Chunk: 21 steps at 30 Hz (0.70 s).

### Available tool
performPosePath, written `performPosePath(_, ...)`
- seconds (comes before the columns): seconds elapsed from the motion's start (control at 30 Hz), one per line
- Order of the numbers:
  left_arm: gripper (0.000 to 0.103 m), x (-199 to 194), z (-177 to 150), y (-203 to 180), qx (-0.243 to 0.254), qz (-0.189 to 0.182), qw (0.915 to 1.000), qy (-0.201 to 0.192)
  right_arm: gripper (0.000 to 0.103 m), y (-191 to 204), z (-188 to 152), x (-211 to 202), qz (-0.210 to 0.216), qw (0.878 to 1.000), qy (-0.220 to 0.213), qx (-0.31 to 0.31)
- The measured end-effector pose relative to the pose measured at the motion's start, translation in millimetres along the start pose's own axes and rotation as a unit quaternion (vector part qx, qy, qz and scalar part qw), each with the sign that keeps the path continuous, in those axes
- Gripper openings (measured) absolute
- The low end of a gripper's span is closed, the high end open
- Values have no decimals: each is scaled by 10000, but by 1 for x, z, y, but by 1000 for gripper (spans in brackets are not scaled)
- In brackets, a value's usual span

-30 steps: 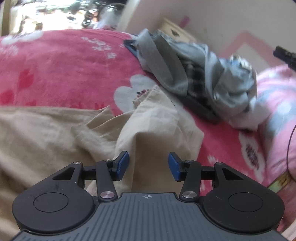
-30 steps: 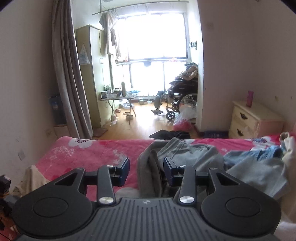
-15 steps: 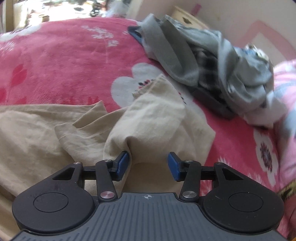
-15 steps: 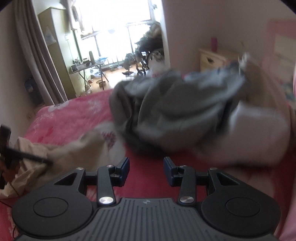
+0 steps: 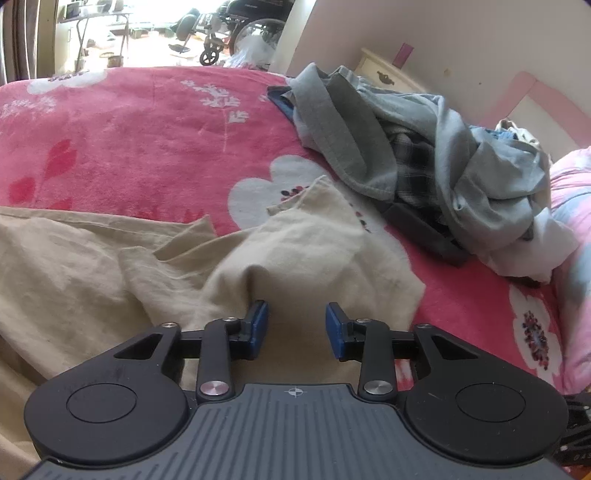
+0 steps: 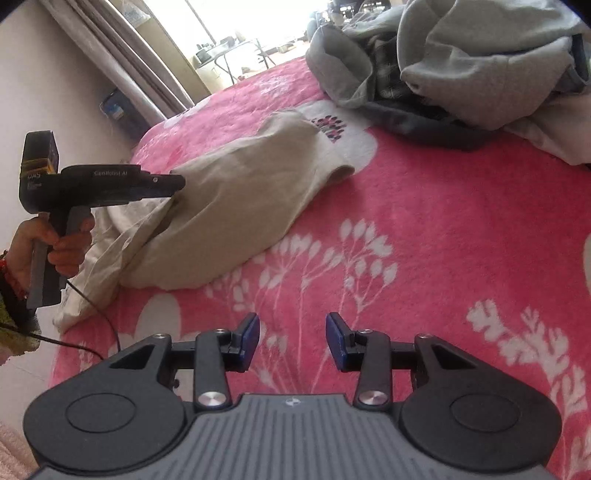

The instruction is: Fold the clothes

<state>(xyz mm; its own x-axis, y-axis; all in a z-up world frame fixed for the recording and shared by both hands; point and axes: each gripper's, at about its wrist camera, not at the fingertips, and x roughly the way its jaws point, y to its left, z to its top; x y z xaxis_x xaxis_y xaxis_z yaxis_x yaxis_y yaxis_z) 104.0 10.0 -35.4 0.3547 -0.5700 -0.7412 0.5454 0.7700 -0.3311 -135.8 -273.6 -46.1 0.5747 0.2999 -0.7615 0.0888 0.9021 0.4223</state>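
Observation:
A crumpled beige garment lies across the pink flowered blanket. My left gripper is low over it, and its jaws are closing around a raised fold of the beige cloth; a gap still shows at the blue pads. In the right wrist view the left gripper pokes into the beige garment, held by a hand. My right gripper hangs open over bare blanket with nothing between its fingers, to the right of the garment.
A heap of grey, plaid and white clothes sits at the far right of the bed, also the heap. A pink pillow, a cream nightstand and a wheelchair lie beyond. A cable trails from the left gripper.
The left jaws have narrowed around the beige fold as the gripper crept forward. The right gripper has swung down from facing the room to hang over the blanket.

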Motion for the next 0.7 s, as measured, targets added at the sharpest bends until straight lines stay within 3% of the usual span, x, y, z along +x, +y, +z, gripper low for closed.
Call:
performPosePath(0.17, 13, -3, -11, -21, 368, -163, 9992, -85, 43, -7, -12, -4, -76, 9999, 78, 117)
performPosePath(0.37, 3, 0, -21, -32, 501, -259, 9984, -62, 43, -10, -13, -4, -69, 9995, 134, 286)
performPosePath(0.6, 1, -9, -32, -45, 877, -373, 9954, -103, 43, -5, -17, 1, -10, 9994, 251, 250)
performPosePath(0.7, 7, -13, -30, -48, 1010, -356, 9941, -156, 43, -4, -17, 2, -3, 9993, 298, 245)
